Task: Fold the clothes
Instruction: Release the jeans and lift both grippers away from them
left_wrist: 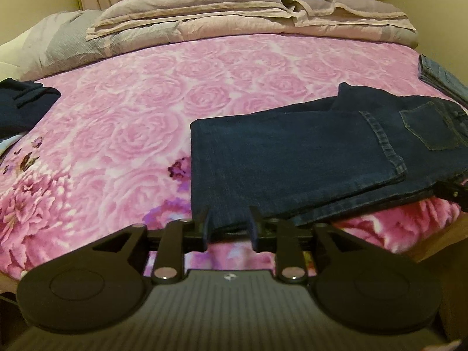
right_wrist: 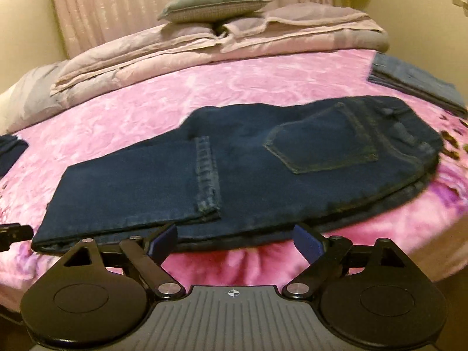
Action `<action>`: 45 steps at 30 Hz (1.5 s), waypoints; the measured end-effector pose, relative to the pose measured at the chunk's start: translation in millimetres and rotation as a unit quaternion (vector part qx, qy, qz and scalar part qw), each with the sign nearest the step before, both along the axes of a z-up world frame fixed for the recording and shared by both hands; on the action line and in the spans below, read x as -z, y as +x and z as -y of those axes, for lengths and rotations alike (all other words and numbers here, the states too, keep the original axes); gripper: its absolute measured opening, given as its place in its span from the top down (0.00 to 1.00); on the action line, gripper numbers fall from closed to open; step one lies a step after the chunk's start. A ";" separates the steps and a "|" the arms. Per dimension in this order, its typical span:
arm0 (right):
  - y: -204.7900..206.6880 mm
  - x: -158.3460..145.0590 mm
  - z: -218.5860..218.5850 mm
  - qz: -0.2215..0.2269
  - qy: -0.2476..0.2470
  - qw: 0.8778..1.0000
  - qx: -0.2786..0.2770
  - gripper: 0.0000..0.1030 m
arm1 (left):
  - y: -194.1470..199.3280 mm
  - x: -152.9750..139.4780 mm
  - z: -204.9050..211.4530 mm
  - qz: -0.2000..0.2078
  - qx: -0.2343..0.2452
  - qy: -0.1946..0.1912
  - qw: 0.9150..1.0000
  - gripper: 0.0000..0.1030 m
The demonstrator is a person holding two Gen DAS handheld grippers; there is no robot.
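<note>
Left wrist view shows the bed point(left_wrist: 140, 93) with its pink rose blanket stretching ahead of the gripper, folded bedding point(left_wrist: 204, 14) piled at the far end. Directly ahead and to the right of the left gripper point(left_wrist: 229, 228) lie the dark jeans point(left_wrist: 292, 158), folded once so the leg hems rest across the seat near the back pocket. The near fold edge sits between this gripper's jaws, which stand partly apart; the pads do not appear to press on the denim, so it holds nothing. Far to its left lies a dark navy garment point(left_wrist: 23, 102); far right, a folded lighter denim piece point(left_wrist: 441, 79).

In the right wrist view, the right gripper point(right_wrist: 235, 241) is spread wide and empty, the jeans' near edge just beyond its fingertips.

Judging the risks: the folded legs sit slightly askew on the layer beneath, so another fold could compound the slant. The jeans lie near the bed's edge, so a careless drag toward either gripper could pull them off. Pinching only the top layer would peel the fold open.
</note>
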State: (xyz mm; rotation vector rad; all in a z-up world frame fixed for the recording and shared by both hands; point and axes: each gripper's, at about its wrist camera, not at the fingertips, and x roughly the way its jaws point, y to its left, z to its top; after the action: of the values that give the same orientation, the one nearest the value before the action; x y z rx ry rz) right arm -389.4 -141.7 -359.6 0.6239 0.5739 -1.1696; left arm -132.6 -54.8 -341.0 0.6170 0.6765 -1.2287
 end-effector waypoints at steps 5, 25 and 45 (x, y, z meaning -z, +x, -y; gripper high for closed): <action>-13.7 -7.2 -12.3 -0.013 0.006 1.000 0.022 0.13 | -11.6 -3.9 -7.7 0.013 0.002 0.005 1.000 0.68; -34.1 -45.0 -51.7 -0.014 -0.026 0.998 0.056 0.13 | -53.2 -40.1 -47.8 0.019 0.042 -0.040 0.998 0.62; -57.8 -57.1 -66.1 -0.012 -0.036 0.996 0.084 0.13 | -52.0 -49.0 -66.8 0.008 0.036 -0.053 0.998 0.62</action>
State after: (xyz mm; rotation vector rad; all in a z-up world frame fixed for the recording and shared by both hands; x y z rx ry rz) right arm -447.2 -75.6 -302.5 0.6054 0.5042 -1.3519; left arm -184.6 12.0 -292.0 0.5658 0.5758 -1.3176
